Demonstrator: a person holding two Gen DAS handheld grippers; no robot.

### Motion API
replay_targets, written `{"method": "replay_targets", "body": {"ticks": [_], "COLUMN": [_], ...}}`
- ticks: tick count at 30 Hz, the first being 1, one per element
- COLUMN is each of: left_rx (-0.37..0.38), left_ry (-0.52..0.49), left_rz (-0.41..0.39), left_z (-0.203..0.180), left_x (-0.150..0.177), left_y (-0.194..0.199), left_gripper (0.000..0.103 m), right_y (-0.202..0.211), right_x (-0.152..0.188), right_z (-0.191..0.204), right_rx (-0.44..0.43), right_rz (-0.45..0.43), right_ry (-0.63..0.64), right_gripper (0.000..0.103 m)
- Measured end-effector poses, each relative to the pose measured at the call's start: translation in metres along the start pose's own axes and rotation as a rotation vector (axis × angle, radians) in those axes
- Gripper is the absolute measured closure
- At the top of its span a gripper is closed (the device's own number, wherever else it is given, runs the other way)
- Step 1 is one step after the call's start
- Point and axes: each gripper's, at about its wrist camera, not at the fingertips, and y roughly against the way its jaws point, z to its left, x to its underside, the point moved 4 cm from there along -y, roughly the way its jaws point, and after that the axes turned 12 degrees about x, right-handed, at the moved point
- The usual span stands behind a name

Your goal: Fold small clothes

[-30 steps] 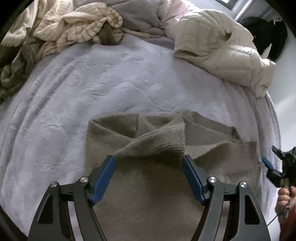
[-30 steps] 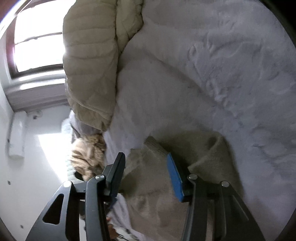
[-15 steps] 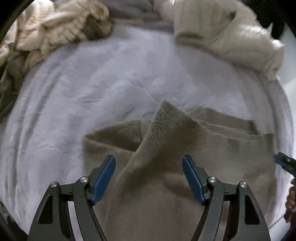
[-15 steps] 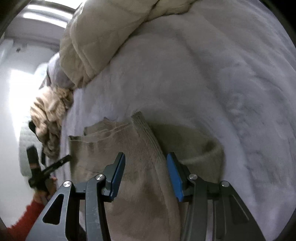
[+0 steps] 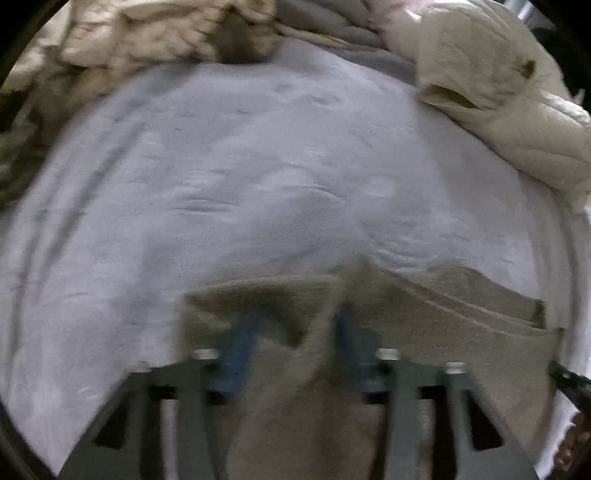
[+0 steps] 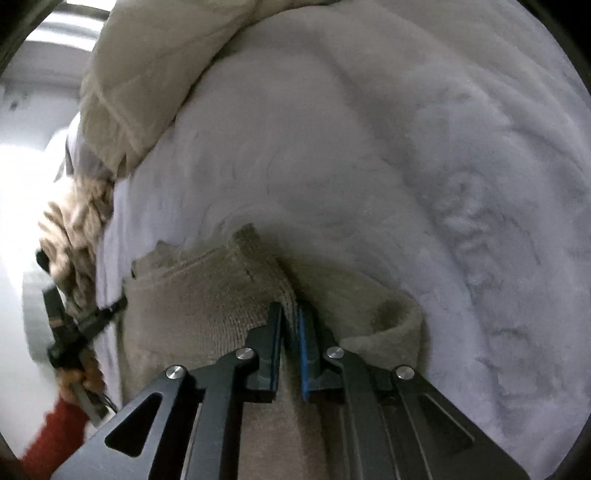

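Left wrist view (blurred): left gripper [image 5: 293, 332] w/ blue-padded jaws part-way open, a raised fold of the taupe knit sweater [image 5: 443, 325] running up between them; whether the pads actually pinch the cloth can't be told through the blur. Sweater lies directly under and ahead of this claw, spreading to its right, flat on the pale lavender blanket [image 5: 240, 177]. Far ahead-left: heap of striped cream clothes [image 5: 147, 33]. Far ahead-right: cream quilted jacket [image 5: 498, 99].

Right wrist view: right gripper [image 6: 290, 317] w/ jaws nearly together, clamped on a ribbed edge of the sweater [image 6: 207, 291], which rises between the pads. Rest of the sweater sits under the claw, to both sides; a rolled fold lies just right of the fingers. Blanket [image 6: 369, 140] fills the area ahead and right. Jacket [image 6: 155, 66] far ahead-left. Low left: a hand [image 6: 79, 376] w/ red sleeve [image 6: 55, 435], holding the other gripper.
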Motion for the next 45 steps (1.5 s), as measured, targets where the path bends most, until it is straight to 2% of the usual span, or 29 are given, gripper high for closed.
{"method": "replay_targets", "body": {"ticks": [1,3,5,9,11,14,16,19,22,25,26,29,32,34,35,36,39,41,45], "left_rx": [-0.027,-0.022,-0.016,0.07,0.132,0.177,0.195,0.229,0.276,0.317,0.327,0.345,0.368,0.38,0.389,0.399,0.446,0.448,0.427], "left_ry": [-0.002,0.002,0.004,0.026,0.052,0.046,0.025,0.001,-0.014,-0.041,-0.052,-0.059,-0.048,-0.043,-0.044,-0.05,-0.102,-0.129,-0.107], "left_rz": [-0.017,-0.007,0.012,0.045,0.067,0.103,0.13,0.16,0.188,0.193,0.193,0.208,0.222,0.233,0.241,0.236,0.21,0.202,0.218], "left_z": [0.005,0.012,0.02,0.032,0.039,0.041,0.043,0.043,0.042,0.036,0.036,0.038,0.046,0.052,0.054,0.052,0.049,0.049,0.065], "left_x": [0.002,0.007,0.018,0.051,0.075,0.108,0.125,0.144,0.154,0.159,0.16,0.158,0.157,0.158,0.159,0.16,0.163,0.167,0.178], "left_y": [0.009,0.021,0.035,0.06,0.069,0.076,0.077,0.073,0.067,0.065,0.064,0.06,0.057,0.054,0.054,0.054,0.071,0.077,0.069], "left_gripper": [0.037,0.037,0.037,0.037,0.037,0.037,0.037,0.037,0.037,0.038,0.038,0.038,0.06,0.095,0.097,0.097,0.097,0.097,0.097], "right_y": [0.003,0.01,0.02,0.04,0.05,0.054,0.051,0.044,0.035,0.033,0.032,0.031,0.029,0.024,0.023,0.025,0.044,0.059,0.053], "right_x": [0.001,0.005,0.011,0.039,0.059,0.101,0.129,0.176,0.217,0.237,0.242,0.246,0.241,0.238,0.236,0.235,0.227,0.224,0.229], "right_z": [-0.003,-0.008,-0.014,-0.019,-0.015,0.002,0.009,0.012,-0.001,-0.019,-0.027,-0.04,-0.054,-0.057,-0.056,-0.056,-0.045,-0.037,-0.045], "right_rx": [0.0,-0.012,-0.055,-0.157,-0.217,-0.285,-0.297,-0.27,-0.269,-0.251,-0.229,-0.229,-0.277,-0.289,-0.264,-0.243,-0.213,-0.193,-0.134], "right_rz": [-0.001,-0.001,-0.012,-0.016,-0.015,0.02,0.058,0.092,0.098,0.061,0.035,-0.038,-0.098,-0.093,-0.078,-0.068,-0.087,-0.106,-0.077], "right_ry": [-0.009,-0.031,-0.063,-0.132,-0.144,-0.145,-0.153,-0.191,-0.32,-0.419,-0.463,-0.573,-0.677,-0.705,-0.704,-0.685,-0.579,-0.494,-0.468], "right_gripper": [0.083,0.066,0.06,0.059,0.059,0.058,0.057,0.057,0.057,0.056,0.053,0.051,0.051,0.056,0.081,0.093,0.094,0.094,0.094]}}
